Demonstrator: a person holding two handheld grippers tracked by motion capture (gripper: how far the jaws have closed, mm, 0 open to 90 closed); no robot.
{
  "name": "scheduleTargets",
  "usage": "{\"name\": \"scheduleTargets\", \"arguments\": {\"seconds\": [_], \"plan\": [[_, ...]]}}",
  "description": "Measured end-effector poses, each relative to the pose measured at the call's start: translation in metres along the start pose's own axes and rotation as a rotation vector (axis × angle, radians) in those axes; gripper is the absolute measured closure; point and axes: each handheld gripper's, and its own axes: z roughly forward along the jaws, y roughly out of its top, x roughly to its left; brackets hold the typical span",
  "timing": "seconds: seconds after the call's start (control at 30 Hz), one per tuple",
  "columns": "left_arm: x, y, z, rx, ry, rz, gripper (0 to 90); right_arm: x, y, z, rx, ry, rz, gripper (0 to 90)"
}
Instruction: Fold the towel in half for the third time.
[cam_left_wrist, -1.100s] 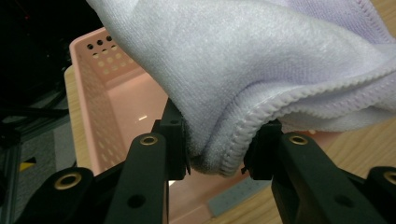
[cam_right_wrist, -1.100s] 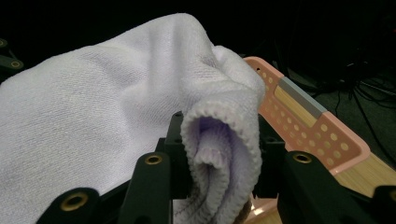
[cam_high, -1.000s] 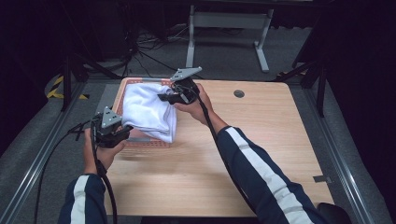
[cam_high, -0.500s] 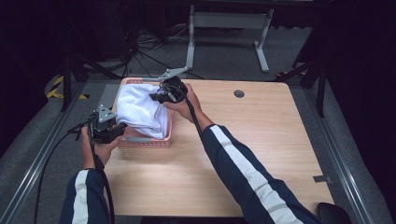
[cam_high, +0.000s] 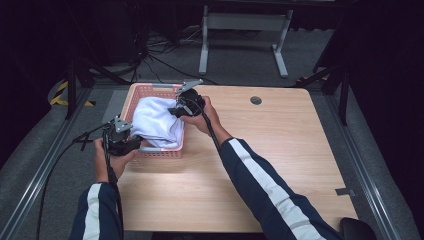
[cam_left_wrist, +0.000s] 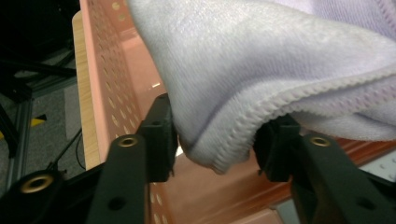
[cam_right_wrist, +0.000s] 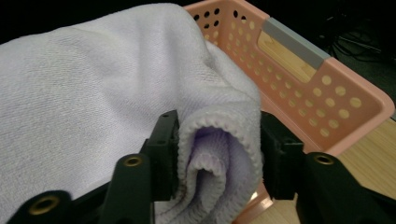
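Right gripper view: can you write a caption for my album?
A folded white towel sits between the right gripper's opening jaws, over a pink basket.

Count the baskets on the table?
1: a pink basket at the table's far left corner, holding a folded white towel. Nothing else like it shows.

A lab or recording studio, not a home: one bare wooden desk (cam_high: 280, 150) stands on grey carpet (cam_high: 240, 55) inside dark curtained surroundings, with metal floor rails (cam_high: 45, 160), loose cables (cam_high: 150, 45), yellow-black hazard tape (cam_high: 60, 92) and a white equipment stand (cam_high: 245, 22) behind.
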Motion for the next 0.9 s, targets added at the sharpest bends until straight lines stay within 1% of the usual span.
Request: {"name": "scheduleTargets", "arguments": {"seconds": [0.03,0.07,0.1,0.13,0.17,0.2,0.27,0.33,0.37,0.4,0.43,0.47,0.53,0.57,0.6,0.67,0.7,0.73,0.83,0.87,0.9], "plan": [[0.001,-0.001,0.0,0.0,-0.002,-0.002,44.9,-0.001,-0.001,0.0,0.009,-0.002,0.006,47.6],[0.001,-0.002,0.0,0.003,-0.005,-0.014,41.8,-0.003,-0.002,0.0,0.014,-0.009,0.005,45.0],[0.002,-0.003,-0.001,-0.004,-0.012,-0.025,37.2,-0.005,-0.004,-0.002,0.011,-0.012,0.018,43.5],[0.003,-0.005,-0.002,-0.018,-0.03,-0.041,34.2,-0.007,-0.005,-0.003,0.002,-0.002,0.034,43.0],[0.004,-0.005,-0.005,-0.031,-0.038,-0.046,33.7,-0.009,-0.006,-0.006,-0.005,0.006,0.046,42.6],[0.005,-0.006,-0.008,-0.042,-0.055,-0.054,31.9,-0.01,-0.007,-0.009,-0.012,0.008,0.044,42.2],[0.005,-0.006,-0.013,-0.064,-0.084,-0.061,31.0,-0.011,-0.009,-0.016,-0.018,0.013,0.027,42.2],[0.0,-0.006,-0.018,-0.092,-0.106,-0.078,28.8,-0.012,-0.014,-0.025,-0.027,0.011,0.007,42.2],[-0.003,-0.006,-0.021,-0.107,-0.12,-0.071,28.3,-0.012,-0.016,-0.027,-0.021,0.011,-0.001,42.1],[-0.009,-0.006,-0.024,-0.133,-0.137,-0.063,27.5,-0.012,-0.018,-0.031,-0.015,0.013,-0.019,42.1],[-0.012,-0.005,-0.026,-0.145,-0.146,-0.058,27.1,-0.011,-0.021,-0.036,-0.01,0.009,-0.037,42.1],[-0.018,-0.005,-0.028,-0.161,-0.158,-0.05,26.7,-0.011,-0.022,-0.038,-0.009,0.008,-0.044,42.1],[-0.029,-0.005,-0.03,-0.178,-0.182,-0.034,26.0,-0.012,-0.026,-0.048,-0.007,0.026,-0.067,42.9],[-0.029,-0.005,-0.03,-0.178,-0.182,-0.034,25.9,-0.012,-0.026,-0.048,-0.007,0.026,-0.067,42.9],[-0.035,-0.004,-0.031,-0.191,-0.192,-0.03,25.9,-0.012,-0.027,-0.052,-0.01,0.022,-0.073,43.2],[-0.044,-0.002,-0.034,-0.197,-0.205,-0.01,25.5,-0.011,-0.029,-0.06,-0.01,0.037,-0.084,43.3],[-0.05,-0.001,-0.036,-0.208,-0.223,-0.003,25.4,-0.009,-0.031,-0.064,-0.004,0.039,-0.108,43.3],[-0.054,-0.001,-0.038,-0.214,-0.231,0.002,25.1,-0.007,-0.033,-0.069,0.007,0.037,-0.124,43.3],[-0.067,0.003,-0.041,-0.226,-0.247,0.025,24.9,-0.005,-0.038,-0.081,0.016,0.042,-0.148,43.2],[-0.071,0.003,-0.042,-0.229,-0.255,0.027,24.9,-0.004,-0.041,-0.086,0.023,0.042,-0.154,43.0],[-0.074,0.004,-0.043,-0.227,-0.259,0.039,24.9,-0.004,-0.043,-0.089,0.025,0.045,-0.161,43.0]]}}
